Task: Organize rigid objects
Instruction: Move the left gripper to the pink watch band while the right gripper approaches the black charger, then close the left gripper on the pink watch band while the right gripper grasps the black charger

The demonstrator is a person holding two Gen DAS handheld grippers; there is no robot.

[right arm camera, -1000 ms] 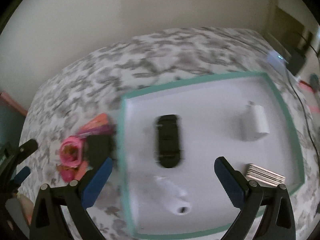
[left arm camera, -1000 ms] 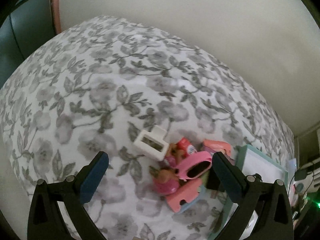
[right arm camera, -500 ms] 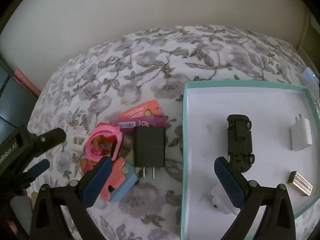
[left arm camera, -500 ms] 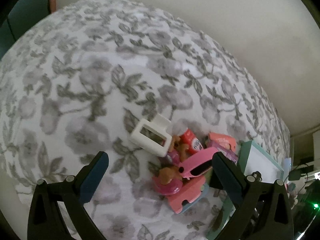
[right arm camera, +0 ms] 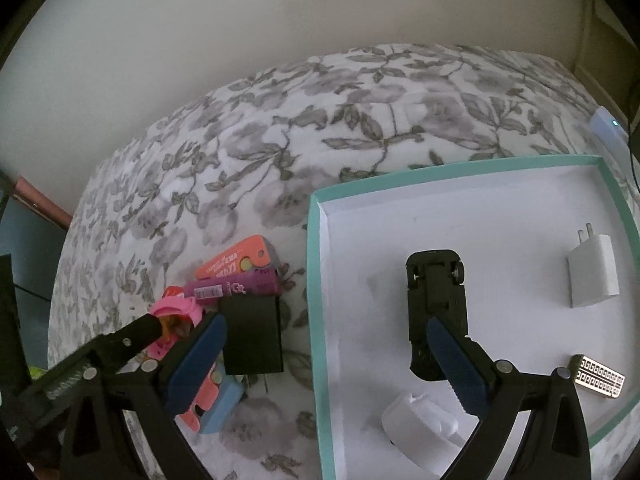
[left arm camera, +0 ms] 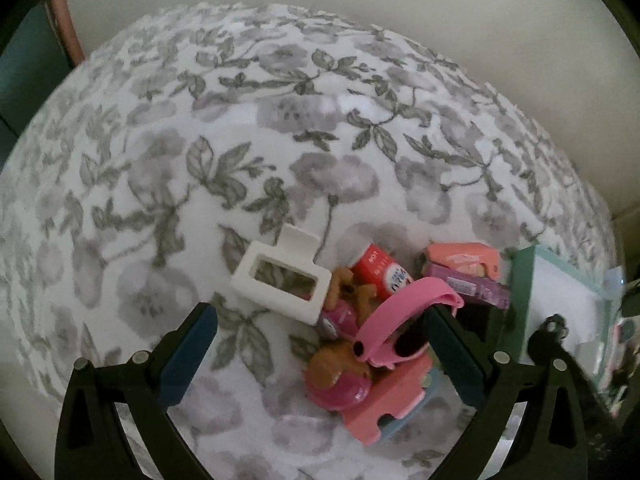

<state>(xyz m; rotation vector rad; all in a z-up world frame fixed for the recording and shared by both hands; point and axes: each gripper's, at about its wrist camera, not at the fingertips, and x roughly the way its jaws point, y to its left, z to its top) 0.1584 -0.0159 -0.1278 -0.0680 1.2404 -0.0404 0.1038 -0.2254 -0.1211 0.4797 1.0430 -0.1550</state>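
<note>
Black, rigid and likely light, the charger block point(right arm camera: 252, 336) is inviting a flat-side pinch; right gripper point(right arm camera: 326, 364) jaws are standing spread, empty.

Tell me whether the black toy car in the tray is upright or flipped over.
Flipped over. The black toy car lies on the white floor of the teal-rimmed tray with its underside and wheels facing up.

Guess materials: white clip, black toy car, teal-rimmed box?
White clip: looks like moulded plastic, matte, with thick uniform walls and rounded edges.
Black toy car: lying belly up, probably plastic, dull black; the small bright axle pins look like metal.
Teal-rimmed box: likely cardboard, with thin straight folded walls and a flat matte white inside.
</note>
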